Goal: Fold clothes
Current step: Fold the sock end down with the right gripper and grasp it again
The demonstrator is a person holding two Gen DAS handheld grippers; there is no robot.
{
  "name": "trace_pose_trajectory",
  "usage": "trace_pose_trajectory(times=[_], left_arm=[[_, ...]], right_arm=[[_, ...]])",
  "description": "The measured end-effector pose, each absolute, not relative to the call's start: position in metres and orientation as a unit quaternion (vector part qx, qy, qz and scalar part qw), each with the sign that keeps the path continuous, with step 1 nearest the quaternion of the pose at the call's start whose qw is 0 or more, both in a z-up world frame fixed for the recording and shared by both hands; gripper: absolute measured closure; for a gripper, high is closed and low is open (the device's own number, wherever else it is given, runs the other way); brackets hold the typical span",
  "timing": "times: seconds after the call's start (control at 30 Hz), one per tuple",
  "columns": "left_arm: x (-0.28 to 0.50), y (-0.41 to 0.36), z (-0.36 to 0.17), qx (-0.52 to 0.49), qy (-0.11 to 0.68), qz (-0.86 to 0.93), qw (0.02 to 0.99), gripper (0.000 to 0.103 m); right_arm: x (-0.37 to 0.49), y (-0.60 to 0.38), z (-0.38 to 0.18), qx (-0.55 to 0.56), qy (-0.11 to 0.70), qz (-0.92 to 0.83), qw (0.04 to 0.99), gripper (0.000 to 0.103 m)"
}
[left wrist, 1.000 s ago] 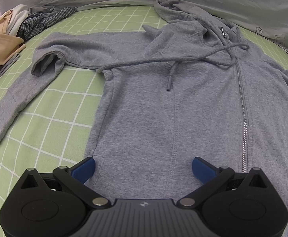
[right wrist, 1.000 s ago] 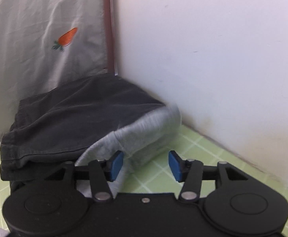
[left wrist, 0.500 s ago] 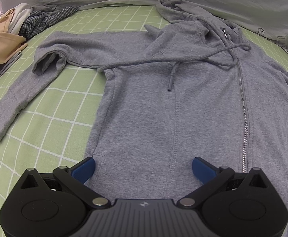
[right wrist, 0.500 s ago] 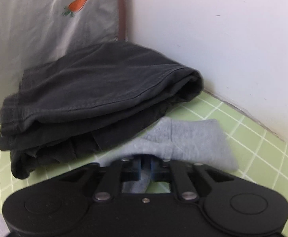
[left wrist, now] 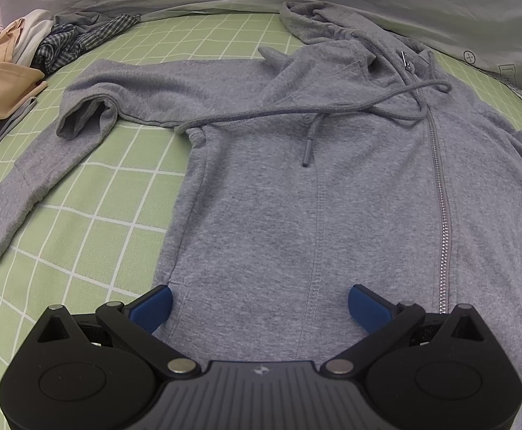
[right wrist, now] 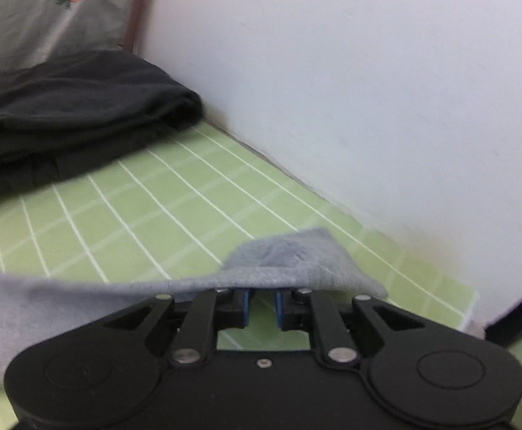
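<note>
- Jaws of right gripper (right wrist: 259, 304): narrow, opening, grey sleeve cuff (right wrist: 296, 265) draped at the tips.
- Jaws of left gripper (left wrist: 259, 304): wide, empty, over grey zip hoodie (left wrist: 296, 197) on green checked bed sheet (left wrist: 81, 215).

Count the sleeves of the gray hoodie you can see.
2. One sleeve lies spread on the green sheet, bent at the elbow, left of the hoodie body. The other sleeve's cuff lies over the right gripper.
</note>
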State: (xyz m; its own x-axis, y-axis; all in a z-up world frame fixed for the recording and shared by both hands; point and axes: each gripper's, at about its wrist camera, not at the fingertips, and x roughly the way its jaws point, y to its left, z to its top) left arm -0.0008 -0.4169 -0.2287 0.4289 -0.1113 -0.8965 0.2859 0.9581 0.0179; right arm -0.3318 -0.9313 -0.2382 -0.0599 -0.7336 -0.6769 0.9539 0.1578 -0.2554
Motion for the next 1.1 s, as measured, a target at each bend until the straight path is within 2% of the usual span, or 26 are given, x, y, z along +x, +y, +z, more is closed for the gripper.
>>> trace_pose_trajectory(times=[0.07,0.23,0.47,0.57,0.9,0.93,1.0,1.07,1.1], left_arm=[[-0.001,-0.417,-0.229,0.084,0.52,-0.119,0.842,0.0],[-0.002,-0.418,-0.229,0.082,0.517,-0.114,0.845,0.0],[-0.001,-0.419,-0.23,0.08,0.515,-0.106,0.847,0.0],[-0.001,-0.419,-0.23,0.08,0.515,-0.105,0.847,0.0],[0.0,-0.42,-0.229,0.08,0.518,-0.103,0.845,0.0],[0.0,-0.42,-0.229,0.08,0.518,-0.103,0.845,0.0],[0.0,-0.421,-0.229,0.08,0.518,-0.102,0.846,0.0],[0.0,-0.421,-0.229,0.08,0.517,-0.102,0.846,0.0],[-0.001,-0.421,-0.229,0.08,0.517,-0.101,0.846,0.0]], right_arm=[[-0.339,-0.935,-0.237,0.134,0.368,-0.655,0.646,0.067],[-0.352,-0.956,-0.221,0.148,0.333,-0.652,0.665,0.068],[-0.353,-0.99,-0.211,0.244,0.241,-0.603,0.72,0.065],[-0.344,-0.994,-0.216,0.233,0.255,-0.595,0.726,0.061],[-0.335,-1.004,-0.25,0.299,0.283,-0.579,0.704,0.06],[-0.336,-1.004,-0.251,0.305,0.282,-0.581,0.7,0.061],[-0.337,-1.004,-0.252,0.3,0.28,-0.578,0.705,0.074],[-0.338,-1.0,-0.251,0.283,0.284,-0.578,0.711,0.091],[-0.338,-0.998,-0.25,0.273,0.286,-0.58,0.712,0.092]])
